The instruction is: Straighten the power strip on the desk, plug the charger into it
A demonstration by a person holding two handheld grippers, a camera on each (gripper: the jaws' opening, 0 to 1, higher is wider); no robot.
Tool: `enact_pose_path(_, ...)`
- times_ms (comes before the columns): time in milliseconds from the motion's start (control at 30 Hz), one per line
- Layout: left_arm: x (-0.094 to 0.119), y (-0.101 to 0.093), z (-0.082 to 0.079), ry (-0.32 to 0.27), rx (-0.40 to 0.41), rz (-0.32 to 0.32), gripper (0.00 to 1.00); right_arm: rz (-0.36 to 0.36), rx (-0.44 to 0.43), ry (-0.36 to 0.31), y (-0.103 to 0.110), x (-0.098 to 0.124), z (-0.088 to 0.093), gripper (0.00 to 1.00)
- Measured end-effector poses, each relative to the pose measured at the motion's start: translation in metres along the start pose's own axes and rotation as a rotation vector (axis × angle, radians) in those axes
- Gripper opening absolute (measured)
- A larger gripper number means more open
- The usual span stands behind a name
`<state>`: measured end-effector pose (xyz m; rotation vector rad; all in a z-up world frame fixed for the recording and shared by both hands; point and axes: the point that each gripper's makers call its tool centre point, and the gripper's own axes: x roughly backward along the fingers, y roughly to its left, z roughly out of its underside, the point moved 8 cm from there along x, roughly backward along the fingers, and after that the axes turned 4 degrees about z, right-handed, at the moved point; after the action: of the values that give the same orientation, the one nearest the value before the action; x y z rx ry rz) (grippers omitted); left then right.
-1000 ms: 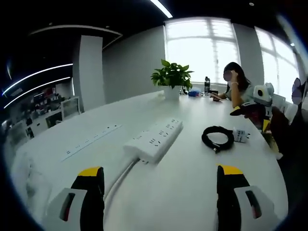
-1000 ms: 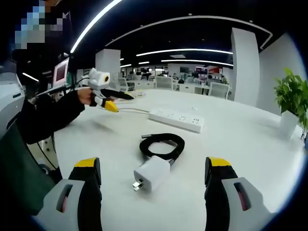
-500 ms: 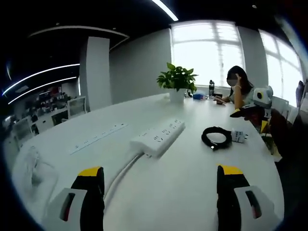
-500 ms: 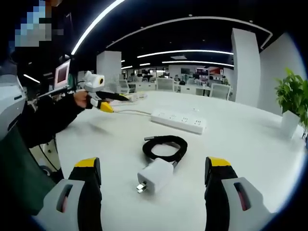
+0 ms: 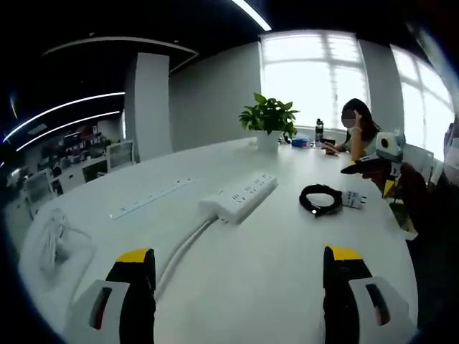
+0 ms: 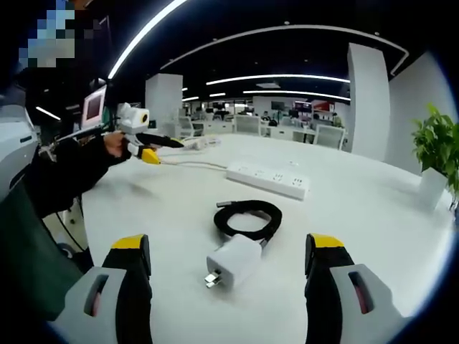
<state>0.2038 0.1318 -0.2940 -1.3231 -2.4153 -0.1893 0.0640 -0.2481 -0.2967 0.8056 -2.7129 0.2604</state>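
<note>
Open-plan office: long white desk (image 5: 287,287), distant workstations (image 6: 287,129), ceiling strip lights (image 6: 280,77).

The power strip (image 5: 239,198) — a long white bar with rows of sockets facing up — lies flat on the white desk (image 5: 272,272), its white cord (image 5: 181,247) trailing off one end. Near the power strip lies the charger (image 6: 234,261) — a small white cube on its side, prongs out, touching its coiled black cable (image 6: 247,218).

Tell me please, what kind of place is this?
Most likely an open-plan office. A long white desk carries a power strip and a potted plant; rows of desks and chairs stretch back under strip ceiling lights.
</note>
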Motion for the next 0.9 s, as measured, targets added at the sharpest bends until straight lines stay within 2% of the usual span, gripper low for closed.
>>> enact_pose_path(167,0.002,0.0,0.002,-0.005,0.003,-0.007,0.99,0.038,0.005,0.031,0.0,-0.004,0.008,0.9)
enact_pose_path(233,0.001,-0.002,0.003,0.006,-0.009,-0.005,0.99,0.076,0.008,0.03,0.001,-0.006,0.009,0.89)
enact_pose_path(467,-0.002,-0.003,0.005,0.012,-0.006,0.012,0.99,0.109,0.038,0.048,0.017,-0.017,0.016,0.84)
enact_pose_path(633,-0.003,-0.004,0.007,0.016,0.001,0.028,0.99,0.11,0.043,0.063,0.019,-0.019,0.018,0.84)
enact_pose_path(833,-0.002,-0.003,0.007,0.006,0.011,0.03,0.99,0.121,0.031,0.044,0.016,-0.017,0.015,0.82)
enact_pose_path(900,-0.002,-0.003,0.007,0.0,0.009,0.033,0.99,0.119,0.032,0.04,0.016,-0.017,0.015,0.79)
